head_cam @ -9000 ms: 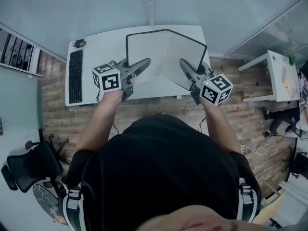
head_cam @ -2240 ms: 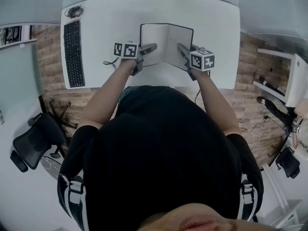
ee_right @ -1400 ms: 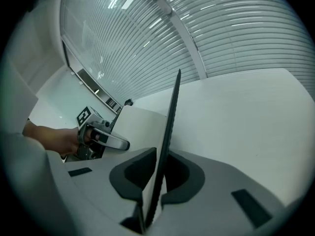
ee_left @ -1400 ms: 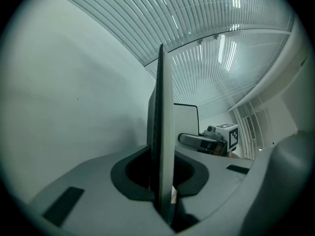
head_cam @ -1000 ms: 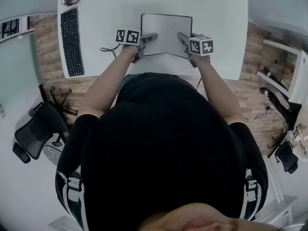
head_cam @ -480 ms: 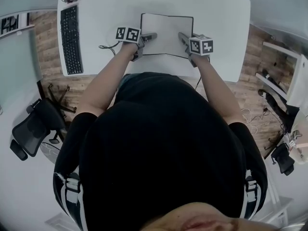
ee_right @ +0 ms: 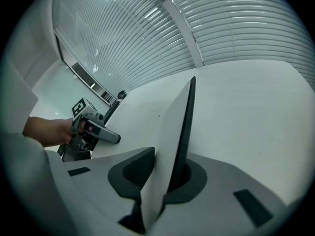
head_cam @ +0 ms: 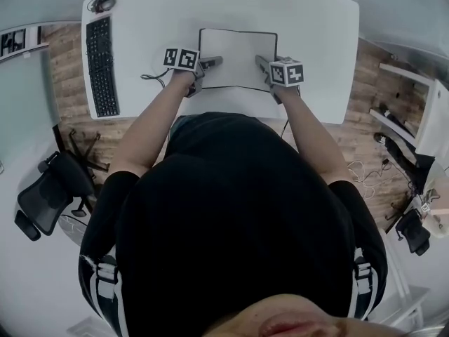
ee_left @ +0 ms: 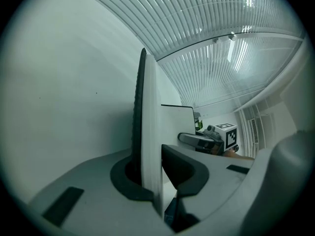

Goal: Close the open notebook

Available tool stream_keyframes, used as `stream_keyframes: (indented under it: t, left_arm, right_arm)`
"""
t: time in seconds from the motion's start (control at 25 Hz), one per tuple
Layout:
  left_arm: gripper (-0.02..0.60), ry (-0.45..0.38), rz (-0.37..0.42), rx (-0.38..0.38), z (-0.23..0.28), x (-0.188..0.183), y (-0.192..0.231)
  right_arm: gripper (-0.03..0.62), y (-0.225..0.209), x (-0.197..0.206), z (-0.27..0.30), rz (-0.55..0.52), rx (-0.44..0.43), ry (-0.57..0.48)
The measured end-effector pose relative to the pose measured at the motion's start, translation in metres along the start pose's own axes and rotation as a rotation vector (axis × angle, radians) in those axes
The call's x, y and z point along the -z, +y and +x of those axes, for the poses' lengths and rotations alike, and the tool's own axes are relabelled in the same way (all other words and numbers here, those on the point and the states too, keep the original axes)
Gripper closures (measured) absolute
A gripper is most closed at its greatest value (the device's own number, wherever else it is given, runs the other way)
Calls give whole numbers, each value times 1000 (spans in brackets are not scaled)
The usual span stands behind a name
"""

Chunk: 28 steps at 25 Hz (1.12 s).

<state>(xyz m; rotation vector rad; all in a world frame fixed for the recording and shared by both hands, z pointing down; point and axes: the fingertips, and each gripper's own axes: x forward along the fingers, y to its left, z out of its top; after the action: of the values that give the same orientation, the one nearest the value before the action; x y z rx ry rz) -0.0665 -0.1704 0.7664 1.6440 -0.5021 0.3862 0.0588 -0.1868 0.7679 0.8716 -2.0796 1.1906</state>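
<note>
Fingers clamp notebook's opposite edges on roomy desk; right gripper's were just opening.

I've lowered the black-covered, white-paged notebook to the white desk, spread flatter. My right gripper has just been opening its jaws, the notebook's right half between them.

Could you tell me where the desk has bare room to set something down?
Free: the wide patch between the notebook and the desk's right edge, and the strip behind the notebook. Tighter: between keyboard and notebook, where a cable lies.
</note>
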Motion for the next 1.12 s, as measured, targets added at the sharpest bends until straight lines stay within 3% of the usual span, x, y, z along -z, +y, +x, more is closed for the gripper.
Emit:
stream_keyframes:
  t: [0.52,0.8,1.12]
  left_arm:
    - [514,-11,7,-14,1,5,4]
    - [512,21,36,-29,1,5,5]
    - [514,5,36,-43,-8,3,5]
  right_arm:
    - [485,-17,14,-1,40,-20,2]
    - [402,-32,28,-1,30,61,25]
    - [404,-51,40,-17,26,142,47]
